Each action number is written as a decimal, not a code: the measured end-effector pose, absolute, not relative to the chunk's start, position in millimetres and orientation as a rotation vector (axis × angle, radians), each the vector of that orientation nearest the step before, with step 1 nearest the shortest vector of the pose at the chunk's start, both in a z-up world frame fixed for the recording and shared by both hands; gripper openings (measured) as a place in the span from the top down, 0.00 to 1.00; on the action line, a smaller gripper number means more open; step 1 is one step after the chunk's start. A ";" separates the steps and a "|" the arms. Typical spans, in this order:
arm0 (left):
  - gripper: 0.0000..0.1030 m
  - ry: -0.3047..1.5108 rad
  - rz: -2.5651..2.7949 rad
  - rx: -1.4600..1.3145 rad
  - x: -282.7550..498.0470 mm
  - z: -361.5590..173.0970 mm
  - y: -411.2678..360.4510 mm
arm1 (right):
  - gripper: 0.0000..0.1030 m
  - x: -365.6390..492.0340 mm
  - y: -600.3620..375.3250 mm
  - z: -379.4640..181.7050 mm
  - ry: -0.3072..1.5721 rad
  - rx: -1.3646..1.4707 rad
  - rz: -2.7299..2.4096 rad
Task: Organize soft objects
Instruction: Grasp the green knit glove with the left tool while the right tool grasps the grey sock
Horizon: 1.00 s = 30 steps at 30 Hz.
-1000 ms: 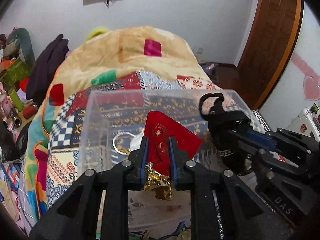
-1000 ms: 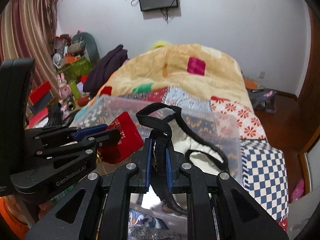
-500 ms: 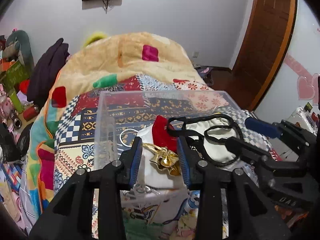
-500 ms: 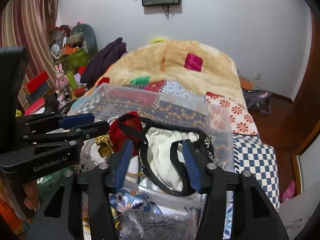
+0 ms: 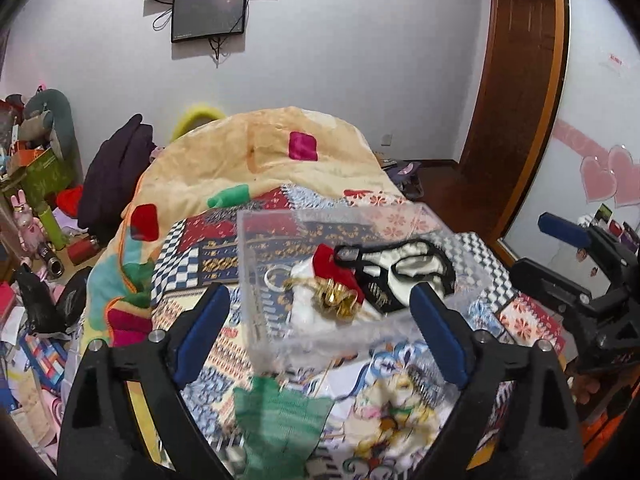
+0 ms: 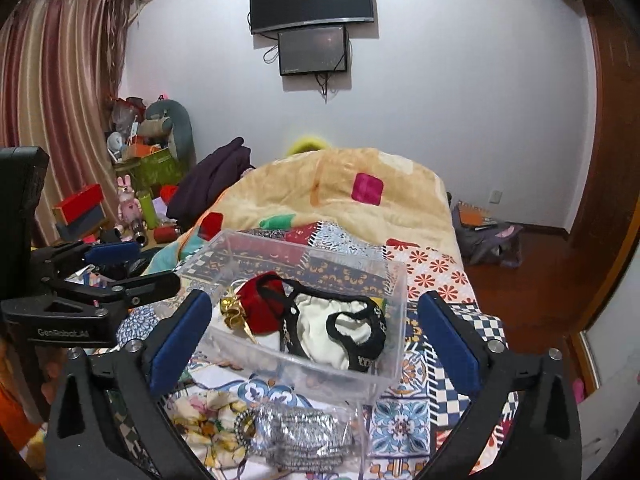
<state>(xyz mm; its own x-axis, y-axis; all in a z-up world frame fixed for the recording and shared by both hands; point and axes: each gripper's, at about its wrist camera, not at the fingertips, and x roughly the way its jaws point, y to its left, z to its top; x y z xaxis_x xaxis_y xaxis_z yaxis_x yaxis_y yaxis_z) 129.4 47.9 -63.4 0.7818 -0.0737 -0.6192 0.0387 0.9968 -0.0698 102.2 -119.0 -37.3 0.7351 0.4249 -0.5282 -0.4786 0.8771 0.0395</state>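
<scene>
A clear plastic box (image 5: 256, 280) (image 6: 394, 320) stands on the patterned bed. Inside lie a red pouch with a gold tassel (image 5: 334, 270) (image 6: 266, 310) and a cream bag with black straps (image 5: 416, 268) (image 6: 320, 328). My left gripper (image 5: 320, 324) is open wide and empty, held back above the near side of the box. My right gripper (image 6: 312, 328) is open wide and empty, also back from the box. Each gripper shows in the other's view, the right one (image 5: 576, 264) and the left one (image 6: 116, 268).
A green knitted cloth (image 5: 280, 412) and a floral cloth (image 5: 396, 404) lie in front of the box. A silver sequined item (image 6: 304, 436) lies near me. A yellow quilt (image 6: 340, 196) covers the far bed. Clutter (image 6: 136, 200) fills the left floor.
Both grippers opened, dropped the red pouch and the strapped bag into the box, then pulled back and rose, opening wider.
</scene>
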 end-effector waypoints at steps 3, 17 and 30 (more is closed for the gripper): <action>0.09 0.702 -0.055 -0.034 118.0 -77.6 50.5 | 0.00 96.4 -118.8 -49.2 0.585 -0.120 0.497; 0.09 0.841 0.000 -0.030 79.3 -149.5 74.3 | 0.01 98.8 -128.2 -138.9 0.857 -0.123 0.469; 0.56 0.870 -0.030 -0.032 75.6 -172.2 71.6 | 0.46 97.0 -127.4 -145.8 0.900 -0.108 0.527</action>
